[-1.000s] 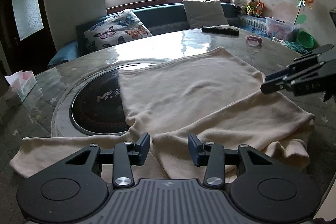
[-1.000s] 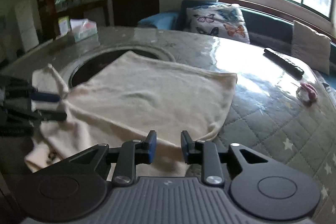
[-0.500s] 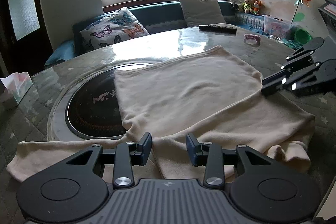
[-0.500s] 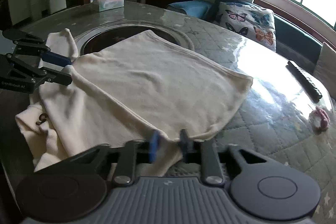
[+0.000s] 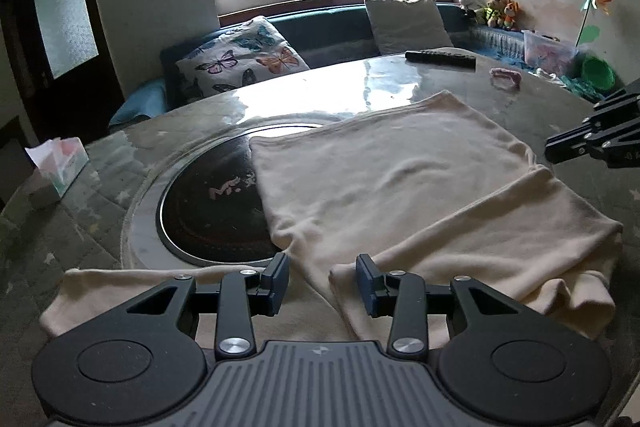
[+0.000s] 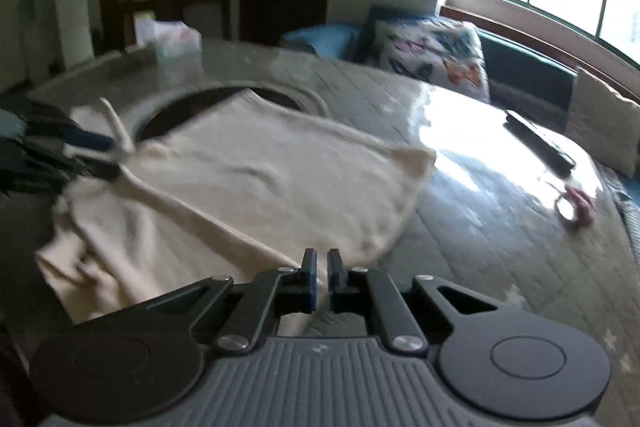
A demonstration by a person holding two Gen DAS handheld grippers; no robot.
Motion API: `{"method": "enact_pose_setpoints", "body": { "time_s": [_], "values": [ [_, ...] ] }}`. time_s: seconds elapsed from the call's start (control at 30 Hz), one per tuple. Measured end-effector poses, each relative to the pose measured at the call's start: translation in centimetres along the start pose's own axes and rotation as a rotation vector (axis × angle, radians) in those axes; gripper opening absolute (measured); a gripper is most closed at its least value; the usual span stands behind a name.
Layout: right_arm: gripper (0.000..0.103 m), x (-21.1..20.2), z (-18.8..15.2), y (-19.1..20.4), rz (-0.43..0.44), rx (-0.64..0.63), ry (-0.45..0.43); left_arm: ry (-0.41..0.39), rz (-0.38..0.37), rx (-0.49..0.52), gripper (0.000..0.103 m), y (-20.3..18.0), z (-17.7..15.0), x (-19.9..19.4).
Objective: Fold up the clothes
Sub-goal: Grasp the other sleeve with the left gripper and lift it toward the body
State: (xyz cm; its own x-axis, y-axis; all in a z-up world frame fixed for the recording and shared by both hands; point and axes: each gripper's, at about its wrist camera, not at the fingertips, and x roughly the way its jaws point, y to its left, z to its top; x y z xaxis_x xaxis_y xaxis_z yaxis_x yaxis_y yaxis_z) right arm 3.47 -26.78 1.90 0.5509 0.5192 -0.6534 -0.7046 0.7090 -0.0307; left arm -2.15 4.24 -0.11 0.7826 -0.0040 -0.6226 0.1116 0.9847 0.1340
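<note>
A cream long-sleeved garment (image 5: 384,179) lies spread on the round table, one sleeve folded across its near part and the other stretched to the left (image 5: 132,287). My left gripper (image 5: 322,277) is open, low over the near hem, touching nothing. My right gripper (image 6: 322,277) has its jaws nearly closed just over the garment's near edge (image 6: 248,187); whether cloth is pinched between them is unclear in the blurred right wrist view. It also shows at the right edge of the left wrist view (image 5: 592,143), above the garment's right side.
A dark round inset (image 5: 208,215) sits in the table middle, partly under the garment. A tissue box (image 5: 60,163) stands far left; a remote (image 5: 440,58) and a pink item (image 5: 506,77) lie at the far side. A sofa with cushions (image 5: 240,59) runs behind.
My right gripper's jaws have closed from open to nearly shut and it has swung, blurring its view. The left gripper has stayed open and barely moved.
</note>
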Motion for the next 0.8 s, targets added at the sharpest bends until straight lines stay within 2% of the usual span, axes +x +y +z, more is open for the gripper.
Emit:
{"method": "enact_pose_setpoints", "body": {
  "time_s": [0.23, 0.47, 0.63, 0.7, 0.8],
  "values": [
    [0.007, 1.9, 0.2, 4.2, 0.158, -0.012, 0.020, 0.019, 0.002, 0.014, 0.045, 0.0, -1.2, -0.4],
    [0.007, 3.4, 0.4, 9.2, 0.244, -0.093, 0.031, 0.010, 0.056, -0.047, 0.046, 2.5, -1.7, -1.2],
    [0.008, 4.1, 1.1, 11.4, 0.293, -0.102, 0.029, 0.018, 0.152, -0.156, 0.047, 6.5, -2.2, -1.3],
    [0.014, 4.7, 1.3, 12.3, 0.307, -0.115, 0.031, 0.025, 0.202, -0.217, 0.047, 8.4, -2.5, -1.3],
    [0.018, 5.1, 1.6, 13.6, 0.323, -0.136, 0.025, 0.033, 0.276, -0.290, 0.049, 11.1, -3.0, -1.4]
  ]
}}
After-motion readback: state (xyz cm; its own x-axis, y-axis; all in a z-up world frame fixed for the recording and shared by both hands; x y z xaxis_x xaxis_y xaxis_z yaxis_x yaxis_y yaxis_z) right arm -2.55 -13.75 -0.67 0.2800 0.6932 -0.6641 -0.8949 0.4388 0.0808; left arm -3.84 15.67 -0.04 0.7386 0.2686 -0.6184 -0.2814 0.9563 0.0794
